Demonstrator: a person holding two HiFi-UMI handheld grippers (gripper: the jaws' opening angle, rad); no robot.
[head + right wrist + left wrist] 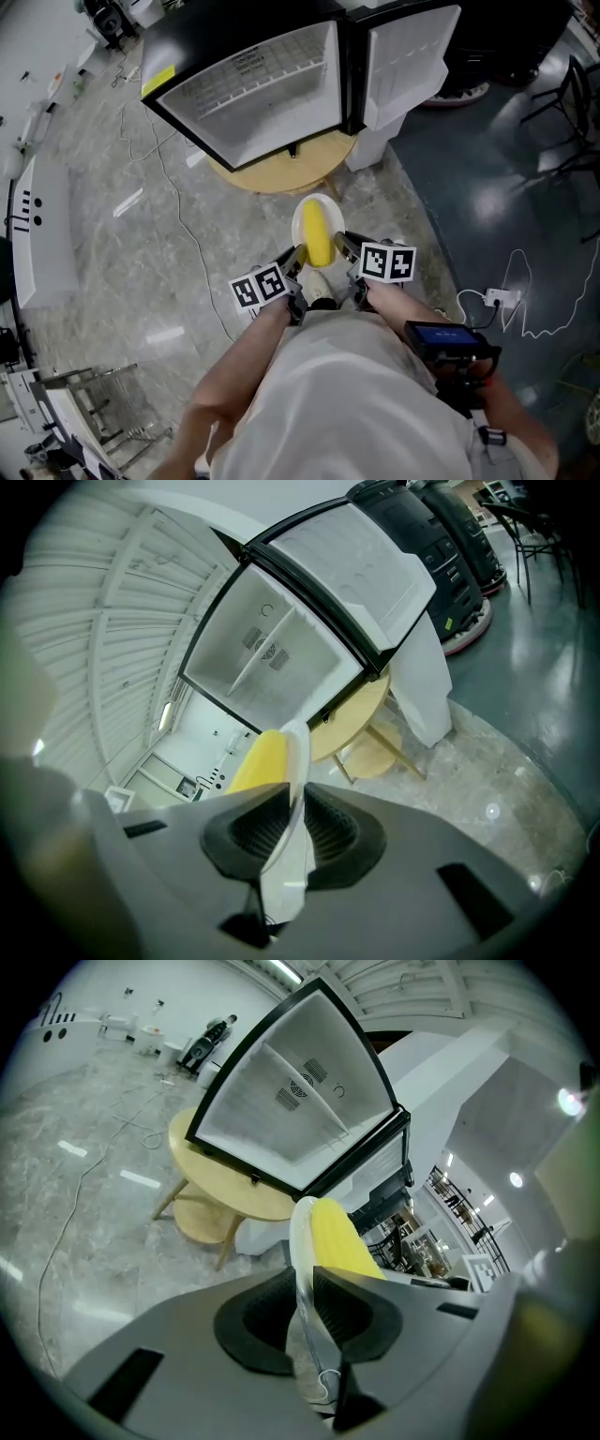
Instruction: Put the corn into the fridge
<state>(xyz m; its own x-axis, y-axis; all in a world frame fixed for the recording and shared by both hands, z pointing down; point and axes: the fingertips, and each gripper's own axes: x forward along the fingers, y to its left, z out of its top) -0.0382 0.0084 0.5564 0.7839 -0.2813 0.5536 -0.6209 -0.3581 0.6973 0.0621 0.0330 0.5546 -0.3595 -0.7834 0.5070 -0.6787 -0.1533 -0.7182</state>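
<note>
A yellow corn cob (319,234) lies on a white plate (300,217) held in the air in front of me. My left gripper (298,258) is shut on the plate's left rim, my right gripper (345,246) on its right rim. In the left gripper view the plate rim (302,1241) stands edge-on between the dark pads (262,1321) of the left gripper (305,1283), with the corn (339,1237) beyond. In the right gripper view the right gripper (292,817) clamps the plate (295,789) beside the corn (258,761). The small fridge (253,84) stands ahead with its inside bare.
The fridge rests on a round wooden table (291,169), and its white door (403,56) is swung out to the right. Cables run over the marble floor (169,234) at left, and a power strip (497,298) lies at right. Black chairs (562,103) stand far right.
</note>
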